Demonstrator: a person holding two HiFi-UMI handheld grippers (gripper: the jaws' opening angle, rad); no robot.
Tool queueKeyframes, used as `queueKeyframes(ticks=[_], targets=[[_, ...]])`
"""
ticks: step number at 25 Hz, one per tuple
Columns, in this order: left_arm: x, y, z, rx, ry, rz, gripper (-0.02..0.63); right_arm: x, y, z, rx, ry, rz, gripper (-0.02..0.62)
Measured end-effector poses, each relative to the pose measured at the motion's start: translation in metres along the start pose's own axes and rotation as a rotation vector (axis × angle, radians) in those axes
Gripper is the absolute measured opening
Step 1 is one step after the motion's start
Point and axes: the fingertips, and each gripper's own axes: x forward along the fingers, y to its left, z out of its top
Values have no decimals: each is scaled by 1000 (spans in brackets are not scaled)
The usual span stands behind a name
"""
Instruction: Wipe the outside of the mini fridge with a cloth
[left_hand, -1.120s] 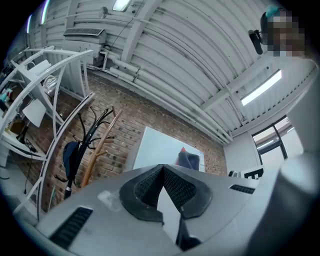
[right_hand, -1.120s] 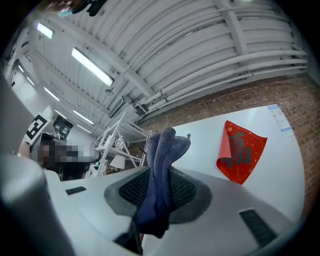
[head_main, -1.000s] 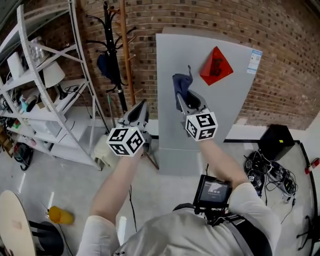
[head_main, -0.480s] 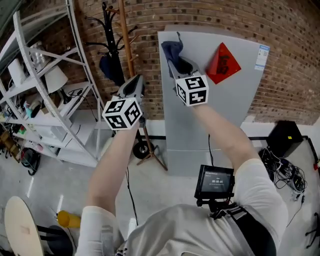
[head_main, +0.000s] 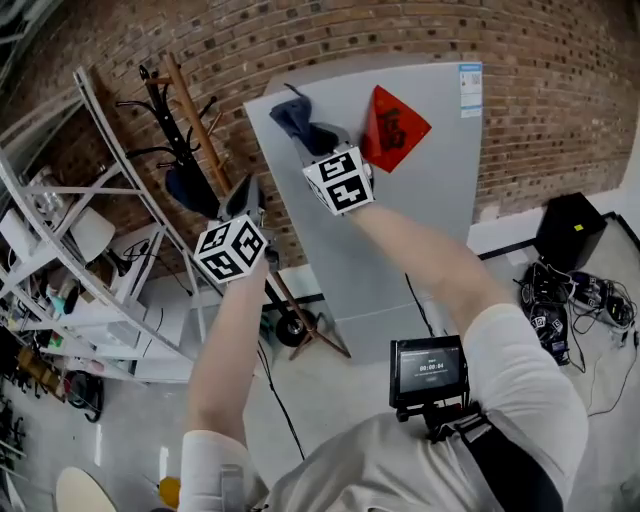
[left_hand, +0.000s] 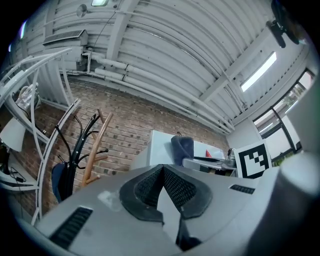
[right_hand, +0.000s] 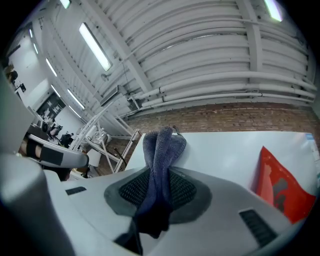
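Brick wall (head_main: 520, 110) backs a tall grey mini fridge (head_main: 420, 230) that stands on the floor, with a coat rack (head_main: 185, 130) and white shelving (head_main: 90, 300) off to its left. On the person's right hand, the right tongs (head_main: 318, 138) are clamped on a dark blue cloth (head_main: 295, 115): in the right gripper view the ribbed fabric fills the gap between the pads, its folded end rising out past the tips and a darker tail hanging down behind them. The cloth's long axis runs in line with the tongs, pointing up and away at the fridge's front close to its upper left corner, left of a red diamond sticker (head_main: 395, 128). Whether the fabric presses the door cannot be told. Beside the fridge's left edge, the left tongs (head_main: 248, 192) are raised with the pads met at the tips and nothing between them.
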Motion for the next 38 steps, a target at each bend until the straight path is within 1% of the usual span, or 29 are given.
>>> queueKeyframes(ticks=[6, 10, 16, 21, 24, 28, 38], targets=[[31, -32, -17, -17, 14, -64, 1, -24, -42, -6, 7, 32, -38, 101], [52, -61, -29, -30, 22, -114, 1, -43, -69, -3, 1, 29, -59, 101], [80, -100, -38, -61, 22, -174, 0, -71, -106, 0, 13, 35, -83, 101], [100, -133, -41, -79, 13, -214, 0, -92, -146, -7, 2, 61, -129, 101], [112, -153, -42, -85, 10, -240, 0, -103, -174, -13, -4, 76, -171, 101], [127, -176, -44, -88, 7, -269, 0, -119, -218, -25, 18, 95, -238, 101], [155, -229, -59, -99, 17, -341, 0, -170, -326, -50, 29, 140, -419, 101]])
